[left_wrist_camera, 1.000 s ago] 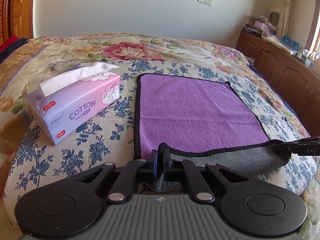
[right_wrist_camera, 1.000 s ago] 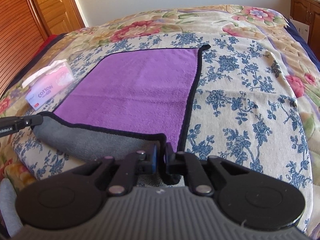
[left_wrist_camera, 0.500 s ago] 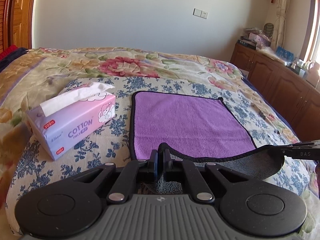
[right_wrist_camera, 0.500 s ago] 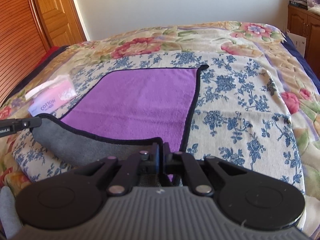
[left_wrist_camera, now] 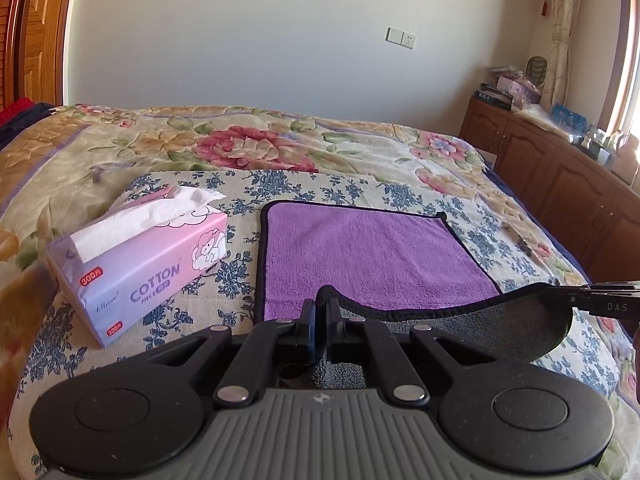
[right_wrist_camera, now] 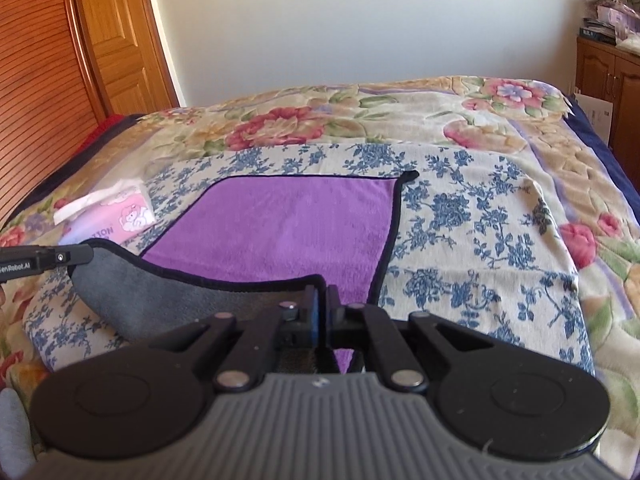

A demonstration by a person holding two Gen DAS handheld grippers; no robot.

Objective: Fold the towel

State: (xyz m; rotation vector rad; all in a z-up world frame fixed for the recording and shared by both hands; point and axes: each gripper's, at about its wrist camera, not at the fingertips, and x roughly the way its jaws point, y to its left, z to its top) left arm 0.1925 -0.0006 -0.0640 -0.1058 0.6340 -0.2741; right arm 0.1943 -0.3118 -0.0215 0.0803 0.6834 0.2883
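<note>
A purple towel (left_wrist_camera: 372, 256) with black trim and a grey underside lies on the bed; it also shows in the right wrist view (right_wrist_camera: 288, 224). My left gripper (left_wrist_camera: 321, 304) is shut on the towel's near left corner. My right gripper (right_wrist_camera: 321, 294) is shut on the near right corner. Both corners are lifted above the bed, and the near edge is turned up, showing the grey underside (left_wrist_camera: 516, 324) sagging between them. The far half of the towel lies flat. Each gripper's tip shows at the edge of the other's view.
A pink and lilac tissue pack (left_wrist_camera: 136, 256) stands on the bed left of the towel, close to its left edge. The floral bedspread (right_wrist_camera: 472, 216) extends far and right. A wooden cabinet (left_wrist_camera: 560, 168) runs along the right; a wooden door (right_wrist_camera: 120, 40) stands at the left.
Both grippers have risen with the towel's near corners. The near edge has lifted farther off the bed, and more of the wall shows in both views.
</note>
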